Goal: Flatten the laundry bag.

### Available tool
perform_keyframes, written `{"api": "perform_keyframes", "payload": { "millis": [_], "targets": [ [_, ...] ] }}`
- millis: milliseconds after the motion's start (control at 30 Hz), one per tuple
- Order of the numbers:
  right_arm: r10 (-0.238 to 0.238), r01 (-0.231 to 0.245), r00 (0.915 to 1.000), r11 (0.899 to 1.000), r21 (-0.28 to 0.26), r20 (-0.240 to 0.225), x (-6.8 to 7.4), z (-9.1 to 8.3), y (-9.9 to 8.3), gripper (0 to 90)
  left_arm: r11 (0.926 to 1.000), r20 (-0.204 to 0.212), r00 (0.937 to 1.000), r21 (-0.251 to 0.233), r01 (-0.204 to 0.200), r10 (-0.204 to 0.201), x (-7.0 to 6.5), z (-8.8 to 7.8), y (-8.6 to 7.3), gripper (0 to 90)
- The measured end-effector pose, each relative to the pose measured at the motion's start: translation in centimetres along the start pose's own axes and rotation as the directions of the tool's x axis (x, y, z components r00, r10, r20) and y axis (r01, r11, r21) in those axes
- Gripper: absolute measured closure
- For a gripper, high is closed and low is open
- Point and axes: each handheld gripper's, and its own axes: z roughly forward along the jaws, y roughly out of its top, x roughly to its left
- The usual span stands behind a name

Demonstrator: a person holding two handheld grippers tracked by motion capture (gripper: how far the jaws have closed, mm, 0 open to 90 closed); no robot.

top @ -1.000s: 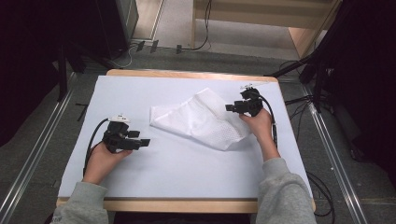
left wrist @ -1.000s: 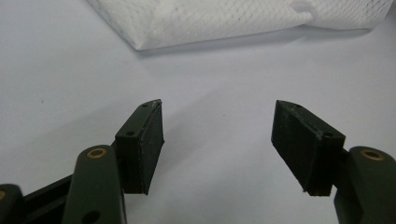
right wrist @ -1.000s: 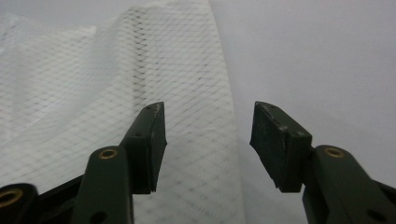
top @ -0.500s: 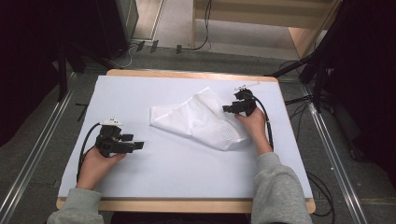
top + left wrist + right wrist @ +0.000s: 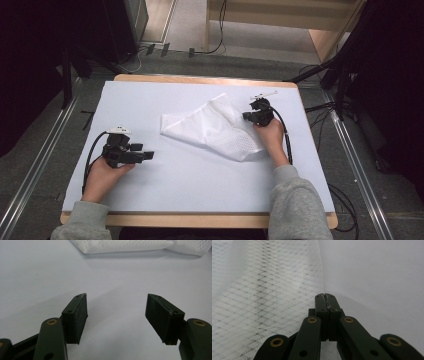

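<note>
Right gripper [image 5: 248, 116] lowered slightly onto the mesh cloth's [image 5: 212, 129] right edge; jaws just closed, tips together, cloth pinch not confirmable. Weave detail seen in the right gripper view. Left gripper [image 5: 146, 156] jaws open over desk [image 5: 200, 180].

A wooden table [image 5: 200, 79] under a pale sheet [image 5: 200, 175], with one white mesh cloth [image 5: 215, 127] on it.

The table showed a light wood edge along its far and near sides, while a pale, bluish-white sheet covered nearly the whole top. A white mesh cloth, possibly a net bag, lay loosely folded on the sheet, right of the middle and towards the far side. Its weave of small diamond openings [image 5: 262, 290] was plain in the right gripper view, and its near folded edge [image 5: 120, 247] rested flat against the sheet in the left gripper view.
</note>
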Motion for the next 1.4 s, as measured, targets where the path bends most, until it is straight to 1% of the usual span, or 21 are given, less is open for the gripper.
{"api": "perform_keyframes", "payload": {
  "millis": [67, 133, 167, 200, 233, 333, 400, 467, 533, 600, 733, 767, 800, 833, 867, 967, 1100, 1167, 1233, 1267, 1400],
  "targets": [
    [0.018, -0.018, 0.9997, 1.000, 0.005, -0.015, -0.1, -0.2, 0.1, 90.0, 1.0000, 0.001, 1.0000, -0.002, 0.001, -0.001, 0.1, -0.1, 0.0, 35.0],
    [0.019, -0.019, 0.9996, 1.000, -0.003, -0.019, -0.2, -0.5, 0.2, 90.0, 1.0000, -0.002, 1.0000, -0.007, 0.007, -0.007, 0.1, -0.1, 0.0, 35.1],
    [0.035, -0.036, 0.9987, 0.999, -0.027, -0.036, -0.3, -1.2, 0.5, 90.0, 0.9999, -0.002, 1.0000, -0.008, 0.009, -0.009, 0.1, -0.1, 0.0, 35.0],
    [0.035, -0.036, 0.9987, 0.999, -0.027, -0.036, -0.3, -1.2, 0.5, 90.0, 0.9999, -0.002, 1.0000, -0.009, 0.008, -0.008, 0.2, -0.2, 0.0, 35.0],
    [0.038, -0.040, 0.9979, 0.998, -0.042, -0.053, -0.1, -1.8, 0.7, 90.0, 0.9999, -0.002, 1.0000, -0.011, 0.009, -0.009, 0.2, -0.2, 0.0, 35.0],
    [0.011, -0.013, 0.9987, 0.999, -0.044, -0.050, 0.4, -2.4, 0.9, 90.0, 0.9999, -0.001, 0.9999, -0.009, 0.011, -0.011, 0.3, -0.2, 0.0, 35.0],
    [0.010, -0.013, 0.9981, 0.999, -0.043, -0.061, 0.5, -2.5, 0.9, 90.0, 0.9999, 0.001, 1.0000, -0.011, 0.008, -0.008, 0.3, -0.2, 0.1, 35.0],
    [-0.006, 0.002, 0.9962, 0.999, -0.044, -0.087, 1.3, -3.3, 1.1, 90.0, 0.9998, 0.000, 0.9999, -0.017, 0.011, -0.011, 0.3, -0.2, 0.1, 35.0],
    [-0.021, 0.016, 0.9955, 0.999, -0.049, -0.093, 1.7, -3.6, 1.1, 90.0, 0.9998, -0.002, 0.9999, -0.016, 0.013, -0.013, 0.3, -0.2, 0.1, 35.0],
    [-0.052, 0.046, 0.9924, 0.998, -0.053, -0.112, 2.9, -4.7, 1.2, 90.0, 0.9998, -0.003, 0.9999, -0.012, 0.013, -0.013, 0.4, -0.2, 0.2, 35.0],
    [-0.077, 0.067, 0.9860, 0.995, -0.074, -0.148, 4.4, -5.8, 0.9, 90.0, 0.9998, 0.002, 0.9999, -0.015, 0.015, -0.015, 0.4, -0.1, 0.3, 35.0],
    [-0.077, 0.067, 0.9860, 0.995, -0.074, -0.148, 4.4, -5.8, 0.9, 90.0, 0.9998, 0.002, 0.9999, -0.015, 0.015, -0.015, 0.4, -0.1, 0.3, 35.0],
    [-0.098, 0.088, 0.9837, 0.993, -0.073, -0.150, 5.2, -6.1, 0.6, 90.0, 0.9998, 0.000, 0.9999, -0.014, 0.012, -0.012, 0.4, -0.1, 0.4, 35.0],
    [-0.098, 0.088, 0.9837, 0.993, -0.073, -0.150, 5.2, -6.1, 0.6, 90.0, 0.9998, 0.000, 0.9999, -0.014, 0.012, -0.012, 0.4, -0.1, 0.4, 35.0],
    [-0.108, 0.098, 0.9808, 0.993, -0.070, -0.163, 6.0, -6.4, 0.4, 90.0, 0.9998, 0.003, 0.9999, -0.014, 0.012, -0.012, 0.4, -0.1, 0.5, 35.0],
    [-0.130, 0.117, 0.9758, 0.990, -0.085, -0.176, 7.0, -7.1, 0.2, 90.0, 0.9998, 0.005, 0.9999, -0.016, 0.011, -0.011, 0.5, 0.0, 0.6, 35.0],
    [-0.135, 0.118, 0.9700, 0.988, -0.096, -0.202, 8.0, -7.7, -0.3, 90.0, 0.9998, 0.010, 0.9998, -0.013, 0.015, -0.014, 0.6, 0.1, 0.9, 35.0],
    [-0.159, 0.141, 0.9627, 0.985, -0.096, -0.219, 8.9, -8.0, -0.8, 90.0, 0.9998, 0.012, 0.9998, -0.013, 0.014, -0.014, 0.6, 0.2, 1.0, 35.1],
    [-0.154, 0.136, 0.9618, 0.986, -0.095, -0.226, 9.2, -8.1, -0.9, 90.0, 0.9999, 0.011, 0.9998, -0.002, 0.016, -0.016, 0.7, 0.3, 1.1, 35.1],
    [-0.157, 0.138, 0.9571, 0.986, -0.097, -0.243, 9.7, -8.3, -1.3, 90.0, 0.9996, 0.015, 0.9995, 0.005, 0.026, -0.026, 0.7, 0.4, 1.1, 35.4],
    [-0.170, 0.150, 0.9516, 0.984, -0.096, -0.256, 10.5, -8.6, -1.8, 90.0, 0.9986, 0.027, 0.9986, 0.026, 0.046, -0.047, 0.9, 0.6, 1.4, 36.6]
  ]
}}
